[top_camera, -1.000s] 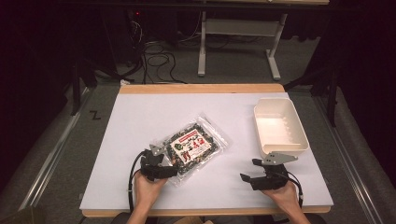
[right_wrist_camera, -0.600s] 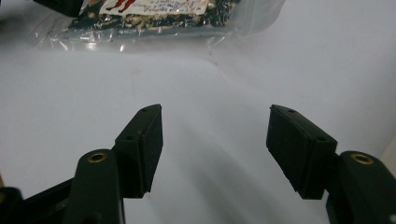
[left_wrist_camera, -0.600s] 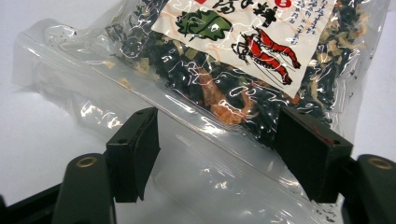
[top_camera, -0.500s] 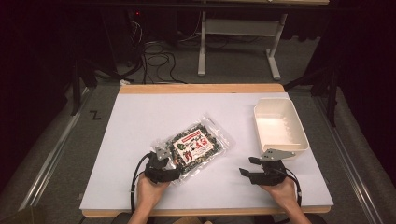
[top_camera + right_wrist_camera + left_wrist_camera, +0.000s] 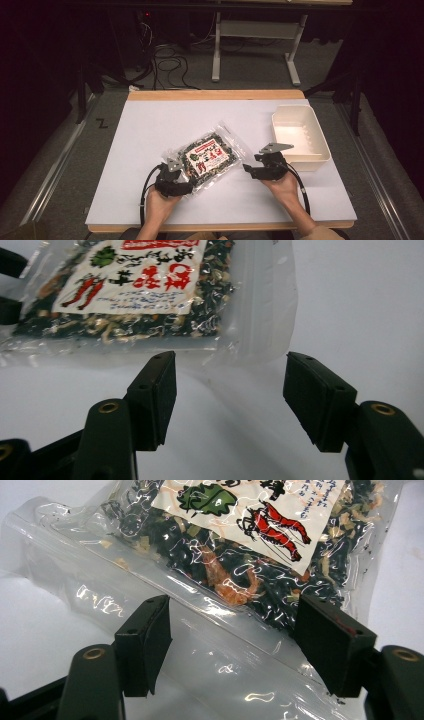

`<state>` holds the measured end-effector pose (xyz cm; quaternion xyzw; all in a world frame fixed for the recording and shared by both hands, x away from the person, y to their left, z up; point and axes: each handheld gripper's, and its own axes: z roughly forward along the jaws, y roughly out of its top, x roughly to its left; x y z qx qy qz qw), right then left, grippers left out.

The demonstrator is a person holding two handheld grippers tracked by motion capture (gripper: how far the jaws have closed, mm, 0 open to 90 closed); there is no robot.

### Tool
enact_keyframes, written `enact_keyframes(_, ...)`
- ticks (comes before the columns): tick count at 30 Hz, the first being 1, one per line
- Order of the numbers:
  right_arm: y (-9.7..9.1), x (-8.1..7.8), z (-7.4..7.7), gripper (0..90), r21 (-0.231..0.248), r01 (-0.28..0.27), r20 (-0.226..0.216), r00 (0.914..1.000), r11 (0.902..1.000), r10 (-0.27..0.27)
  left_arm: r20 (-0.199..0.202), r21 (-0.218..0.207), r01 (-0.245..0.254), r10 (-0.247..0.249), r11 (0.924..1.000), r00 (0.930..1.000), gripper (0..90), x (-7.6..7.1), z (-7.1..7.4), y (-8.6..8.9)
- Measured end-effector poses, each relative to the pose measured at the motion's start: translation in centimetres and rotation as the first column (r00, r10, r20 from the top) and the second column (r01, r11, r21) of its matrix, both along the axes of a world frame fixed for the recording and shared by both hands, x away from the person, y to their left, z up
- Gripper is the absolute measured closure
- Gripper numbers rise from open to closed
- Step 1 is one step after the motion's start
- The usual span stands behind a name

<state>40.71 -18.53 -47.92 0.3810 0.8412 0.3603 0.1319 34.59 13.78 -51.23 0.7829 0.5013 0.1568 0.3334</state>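
Observation:
A clear bag of dark dried seaweed mix with a white label showing red shrimp (image 5: 207, 157) lies on the white table top. My left gripper (image 5: 186, 183) is at the bag's near left end. In the left gripper view, my left gripper (image 5: 232, 630) is shut on the clear sealed edge of the bag (image 5: 235, 580), both pads against the plastic. My right gripper (image 5: 248, 170) sits just right of the bag. In the right gripper view, my right gripper (image 5: 230, 385) is open. Its jaws have just been closing a little with nothing between them. The bag's corner (image 5: 250, 315) lies just ahead.
A shallow white bin (image 5: 278, 130) stands on the right side of the table, just behind my right hand. The white table top (image 5: 150, 125) has a wooden far edge (image 5: 215, 94). Cables and a desk frame lie on the floor beyond.
My right gripper has moved left, from beside the white bin toward the bag's right corner. My left gripper has shut on the bag's near edge without shifting.

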Motion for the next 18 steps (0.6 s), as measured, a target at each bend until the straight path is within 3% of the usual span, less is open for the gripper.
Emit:
enact_keyframes(4,0.9,1.5,0.0,38.6,-0.03,0.035,0.001,0.9994,0.9989,-0.035,0.0,0.001,0.003,-0.003,1.0,1.0,31.5,0.0,0.0,0.0)
enact_keyframes(8,1.6,2.9,-0.4,38.8,-0.049,0.071,-0.036,0.9967,0.9963,-0.072,-0.005,-0.01,0.001,-0.001,1.0,1.0,31.5,-0.1,0.0,0.0)
enact_keyframes(11,1.9,3.5,-0.6,40.5,-0.048,0.08,-0.043,0.9957,0.9957,-0.082,-0.003,-0.01,0.001,-0.001,0.9999,1.0,31.4,-0.1,-0.1,0.0)
enact_keyframes(12,2.1,4.1,-0.8,46.5,-0.027,0.088,-0.044,0.9951,0.9958,-0.089,-0.002,-0.011,0.001,-0.001,0.9999,1.0,31.4,-0.1,-0.1,0.0)
enact_keyframes(14,2.3,4.5,-0.8,49.8,0.0,0.09,-0.047,0.9948,0.9959,-0.09,0.008,-0.004,0.002,-0.002,1.0,1.0,31.3,-0.1,-0.1,0.0)
enact_keyframes(18,2.9,5.2,-1.3,54.5,-0.002,0.089,-0.075,0.9932,0.996,-0.089,0.01,-0.007,0.001,-0.001,1.0,1.0,31.3,-0.1,-0.1,0.0)
